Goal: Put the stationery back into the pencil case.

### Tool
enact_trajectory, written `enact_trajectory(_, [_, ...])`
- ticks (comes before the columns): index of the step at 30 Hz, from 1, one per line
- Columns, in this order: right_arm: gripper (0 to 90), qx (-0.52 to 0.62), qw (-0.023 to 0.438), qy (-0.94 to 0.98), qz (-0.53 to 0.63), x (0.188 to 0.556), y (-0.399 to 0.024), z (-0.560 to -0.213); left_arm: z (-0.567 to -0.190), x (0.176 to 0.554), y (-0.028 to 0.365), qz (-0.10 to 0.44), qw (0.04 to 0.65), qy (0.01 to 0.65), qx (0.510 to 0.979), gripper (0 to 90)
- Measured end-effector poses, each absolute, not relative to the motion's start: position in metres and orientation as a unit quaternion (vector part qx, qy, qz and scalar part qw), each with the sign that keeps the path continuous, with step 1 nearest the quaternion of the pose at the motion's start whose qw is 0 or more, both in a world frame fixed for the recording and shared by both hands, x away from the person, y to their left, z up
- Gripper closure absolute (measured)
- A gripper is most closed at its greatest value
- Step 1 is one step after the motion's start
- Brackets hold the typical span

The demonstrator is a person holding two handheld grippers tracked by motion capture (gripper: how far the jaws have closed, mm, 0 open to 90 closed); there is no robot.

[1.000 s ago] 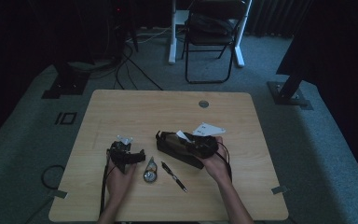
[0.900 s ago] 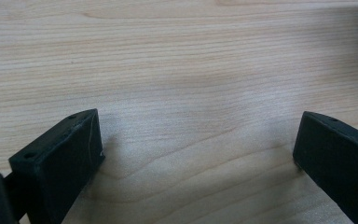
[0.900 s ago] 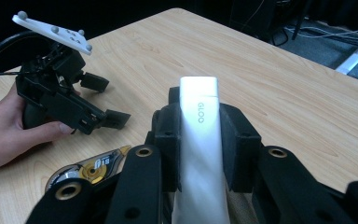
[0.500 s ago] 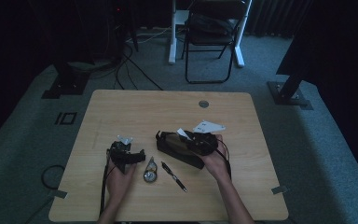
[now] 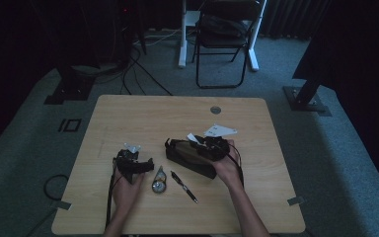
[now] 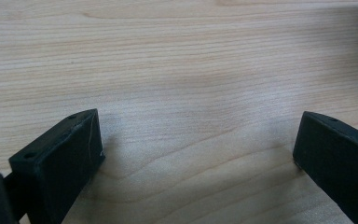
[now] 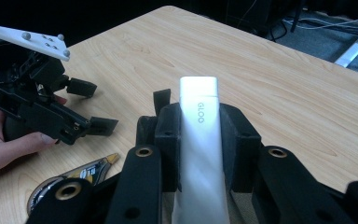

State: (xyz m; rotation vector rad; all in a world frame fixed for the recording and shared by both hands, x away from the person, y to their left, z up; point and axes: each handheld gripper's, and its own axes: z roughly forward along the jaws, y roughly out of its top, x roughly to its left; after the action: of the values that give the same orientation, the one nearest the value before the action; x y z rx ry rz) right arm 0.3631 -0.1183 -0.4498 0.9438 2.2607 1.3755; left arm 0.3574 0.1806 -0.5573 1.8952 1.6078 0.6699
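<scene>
Right gripper view shows the right claw (image 7: 199,140) holding the white glue stick (image 7: 199,154) tight, probably ready to drop into the black case (image 5: 190,157) under it, while the left claw (image 6: 196,154) sits wide open.

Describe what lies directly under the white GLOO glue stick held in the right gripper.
The white GLOO glue stick, clamped in the right gripper, hangs over a black oblong case on the light wooden table. The case's inside is hidden by the gripper.

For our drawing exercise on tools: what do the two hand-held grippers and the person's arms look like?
Both are black. The left hand-held gripper has blocky rectangular jaws, a black cable trailing from it and a small grey plate on top. The right hand-held gripper carries a pale three-cornered plate. Its jaws show round brass-rimmed holes. Forearms are bare, no sleeves.
</scene>
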Motion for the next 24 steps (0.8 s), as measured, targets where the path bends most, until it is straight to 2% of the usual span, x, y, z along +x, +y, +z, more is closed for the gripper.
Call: enact_trajectory(24, [71.2, 0.345, 0.137, 0.796, 0.478, 0.379, -0.117, -0.462, -0.558, 0.357, 0.180, 0.251, 0.281, 0.600, 0.706, 1.5])
